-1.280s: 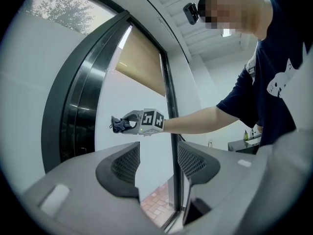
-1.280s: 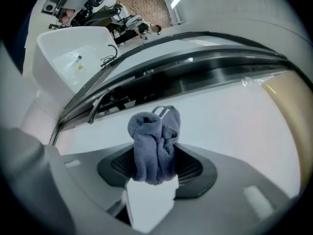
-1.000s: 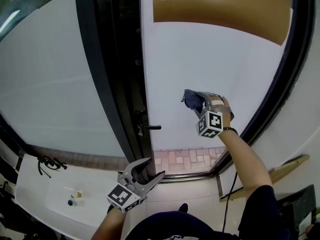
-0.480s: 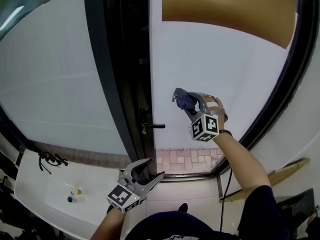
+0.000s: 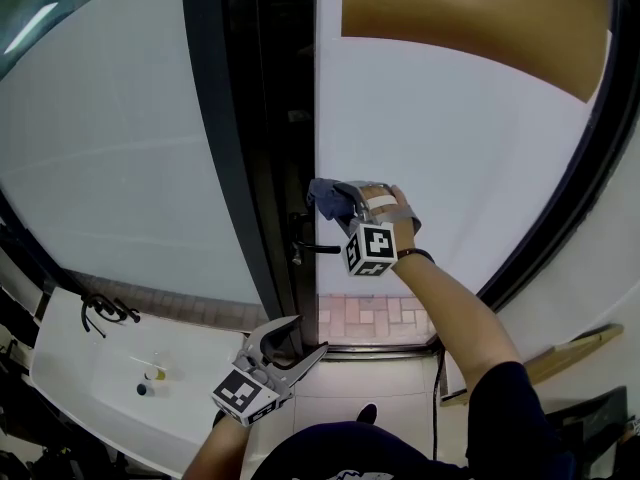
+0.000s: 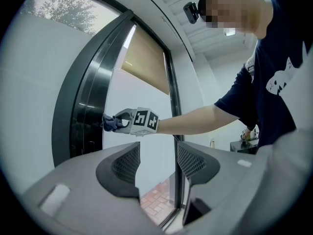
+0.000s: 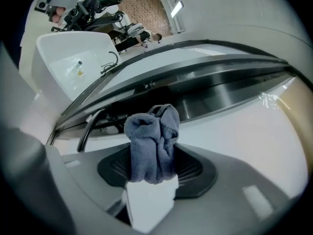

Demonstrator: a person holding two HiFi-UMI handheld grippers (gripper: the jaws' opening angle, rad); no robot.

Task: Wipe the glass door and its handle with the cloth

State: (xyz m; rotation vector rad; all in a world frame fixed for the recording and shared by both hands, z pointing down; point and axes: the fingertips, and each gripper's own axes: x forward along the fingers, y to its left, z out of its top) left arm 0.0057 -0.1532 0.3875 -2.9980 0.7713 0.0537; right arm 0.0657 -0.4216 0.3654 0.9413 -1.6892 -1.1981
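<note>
The big white frosted glass door (image 5: 450,148) looks mid-wipe, near its dark edge. Next, I think, the wipe should slide down to the thin black lever handle (image 5: 318,249) just below. The right gripper (image 5: 345,206) squeezes the small fluffy blue-grey cloth (image 5: 326,197), which pokes out past its jaws, close up to the glass. The left gripper (image 5: 290,346) hangs low, jaws apart, holding nothing.

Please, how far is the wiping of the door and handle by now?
Done: the glass door shows no marks to tell. In hand: the right claw grips the cloth at the door's edge, just above the handle. To do: the handle, not yet touched; the left claw is open, idle.
</note>
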